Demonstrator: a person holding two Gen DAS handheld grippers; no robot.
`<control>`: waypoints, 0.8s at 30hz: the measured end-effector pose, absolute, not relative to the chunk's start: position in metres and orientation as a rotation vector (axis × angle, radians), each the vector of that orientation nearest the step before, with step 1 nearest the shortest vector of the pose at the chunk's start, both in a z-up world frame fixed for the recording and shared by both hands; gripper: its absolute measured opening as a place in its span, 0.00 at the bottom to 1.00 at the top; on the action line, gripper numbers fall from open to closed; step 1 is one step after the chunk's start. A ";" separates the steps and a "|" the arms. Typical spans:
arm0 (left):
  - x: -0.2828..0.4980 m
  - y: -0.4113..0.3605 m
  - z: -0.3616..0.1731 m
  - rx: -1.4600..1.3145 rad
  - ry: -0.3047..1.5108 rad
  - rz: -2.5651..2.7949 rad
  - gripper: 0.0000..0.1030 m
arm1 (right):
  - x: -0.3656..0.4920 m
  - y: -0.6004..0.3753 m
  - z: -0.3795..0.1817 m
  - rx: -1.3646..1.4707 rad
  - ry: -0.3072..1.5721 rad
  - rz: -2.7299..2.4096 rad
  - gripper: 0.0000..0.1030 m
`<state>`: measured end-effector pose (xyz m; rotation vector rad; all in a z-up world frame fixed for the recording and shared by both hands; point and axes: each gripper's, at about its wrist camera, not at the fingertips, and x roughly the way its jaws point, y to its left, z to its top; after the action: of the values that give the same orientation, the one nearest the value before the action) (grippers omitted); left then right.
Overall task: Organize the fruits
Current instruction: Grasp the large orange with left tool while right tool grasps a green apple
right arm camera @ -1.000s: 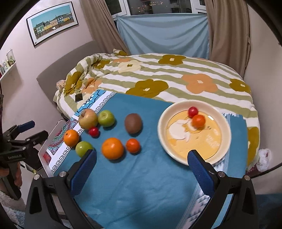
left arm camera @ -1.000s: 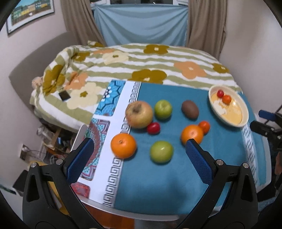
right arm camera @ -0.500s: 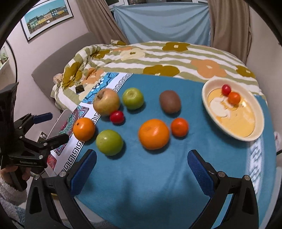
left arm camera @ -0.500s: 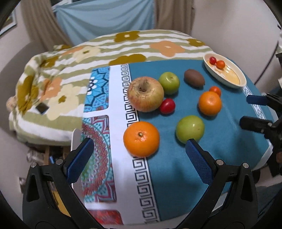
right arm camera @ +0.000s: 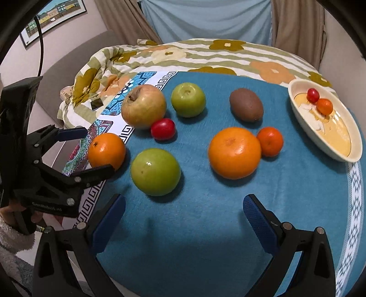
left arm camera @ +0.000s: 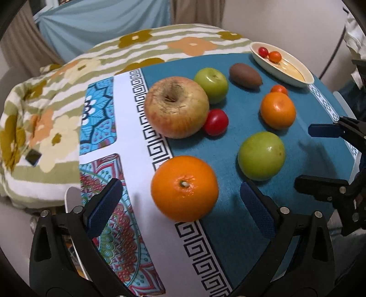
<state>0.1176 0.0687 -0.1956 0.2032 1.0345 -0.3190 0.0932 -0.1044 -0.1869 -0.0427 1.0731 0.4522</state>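
Bedroom backdrop

A bed (right arm camera: 205,57) is covered by a flowered striped quilt; beige curtains (right arm camera: 297,22) flank pale blue fabric (right arm camera: 205,20), and a framed picture (right arm camera: 57,18) is hung.

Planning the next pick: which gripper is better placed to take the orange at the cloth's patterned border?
Left. The open left gripper already frames the round orange at the patterned border, close ahead. The open right gripper faces bare blue cloth, nearer the green apple.
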 end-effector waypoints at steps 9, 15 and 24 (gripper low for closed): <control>0.124 0.069 -0.206 0.199 1.062 -0.360 0.65 | 0.091 -0.095 -0.195 -0.047 1.104 0.444 0.77; 0.118 0.077 -0.205 0.203 1.065 -0.334 0.65 | 0.095 -0.083 -0.197 -0.056 1.102 0.475 0.70; 0.106 0.099 -0.205 0.167 1.078 -0.271 0.65 | 0.103 -0.064 -0.203 -0.077 1.097 0.517 0.61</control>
<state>0.1056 0.0986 -0.2049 0.1665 1.0776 -0.2711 0.1032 -0.0644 -0.2028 -0.0769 1.0966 0.5173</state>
